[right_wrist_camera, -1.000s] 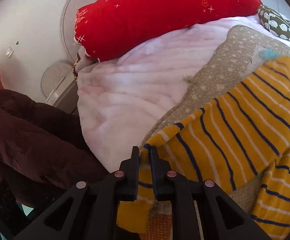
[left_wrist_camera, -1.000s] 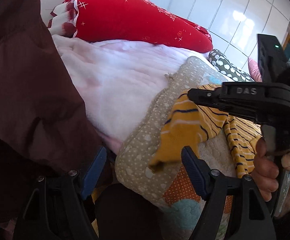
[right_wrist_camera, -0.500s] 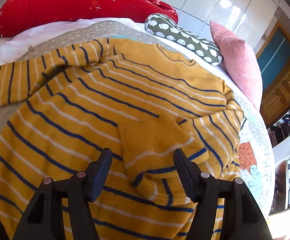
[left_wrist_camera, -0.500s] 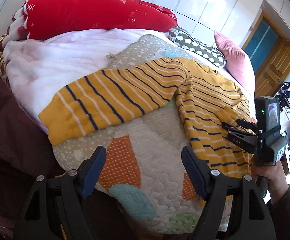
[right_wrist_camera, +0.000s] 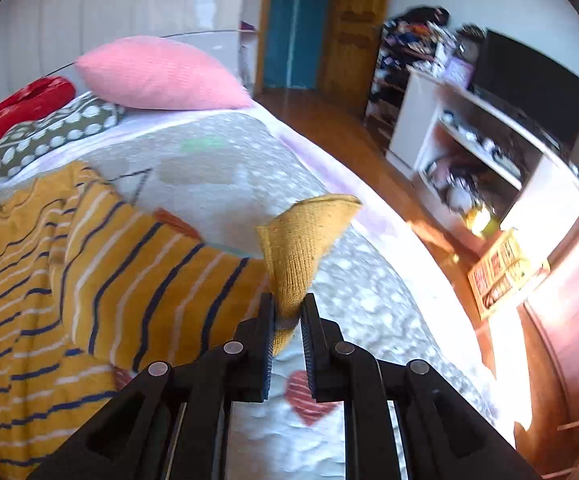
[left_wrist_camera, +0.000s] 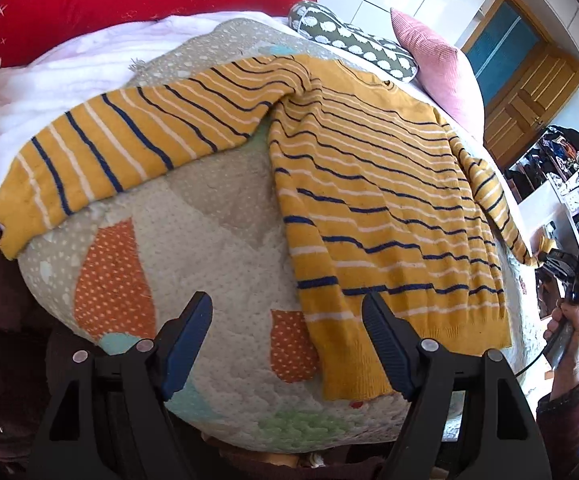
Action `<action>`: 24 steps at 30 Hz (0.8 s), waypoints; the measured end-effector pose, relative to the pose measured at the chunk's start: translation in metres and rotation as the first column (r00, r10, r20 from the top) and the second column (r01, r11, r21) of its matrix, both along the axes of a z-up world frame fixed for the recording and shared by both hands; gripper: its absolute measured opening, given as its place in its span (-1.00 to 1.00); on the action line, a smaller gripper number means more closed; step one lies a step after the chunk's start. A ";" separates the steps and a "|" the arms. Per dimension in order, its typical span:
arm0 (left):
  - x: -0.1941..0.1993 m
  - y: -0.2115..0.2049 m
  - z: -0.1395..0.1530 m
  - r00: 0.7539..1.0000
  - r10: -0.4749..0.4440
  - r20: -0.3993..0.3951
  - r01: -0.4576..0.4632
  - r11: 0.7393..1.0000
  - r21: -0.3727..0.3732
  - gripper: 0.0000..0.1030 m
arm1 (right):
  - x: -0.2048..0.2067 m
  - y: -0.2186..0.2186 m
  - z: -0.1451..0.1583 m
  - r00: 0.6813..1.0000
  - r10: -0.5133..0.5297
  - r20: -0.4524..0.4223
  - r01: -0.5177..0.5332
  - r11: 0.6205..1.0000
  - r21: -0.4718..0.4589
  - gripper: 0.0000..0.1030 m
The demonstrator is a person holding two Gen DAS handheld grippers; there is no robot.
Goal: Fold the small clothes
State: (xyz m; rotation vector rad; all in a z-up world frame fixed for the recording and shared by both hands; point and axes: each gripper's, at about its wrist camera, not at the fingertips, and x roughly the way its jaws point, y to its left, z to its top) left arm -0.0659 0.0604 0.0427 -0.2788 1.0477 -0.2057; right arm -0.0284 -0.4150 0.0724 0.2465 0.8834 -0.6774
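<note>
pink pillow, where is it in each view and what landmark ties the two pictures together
Left wrist: pink pillow sits upper right, behind the striped sweater.
Right wrist: pink pillow sits upper left, at the head of the bed.
Shared landmark: the green dotted pillow lying right beside it.

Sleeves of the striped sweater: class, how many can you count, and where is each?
2. One sleeve lies spread across the quilt toward the white blanket; the other sleeve is stretched out, its cuff pinched by the right gripper.
</note>
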 end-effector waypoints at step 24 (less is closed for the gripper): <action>-0.008 -0.036 -0.001 0.977 -0.201 -0.073 0.206 0.976 0.076 -0.83 | -0.094 0.089 -0.034 0.897 0.403 0.182 -0.439 0.765 0.471 -0.93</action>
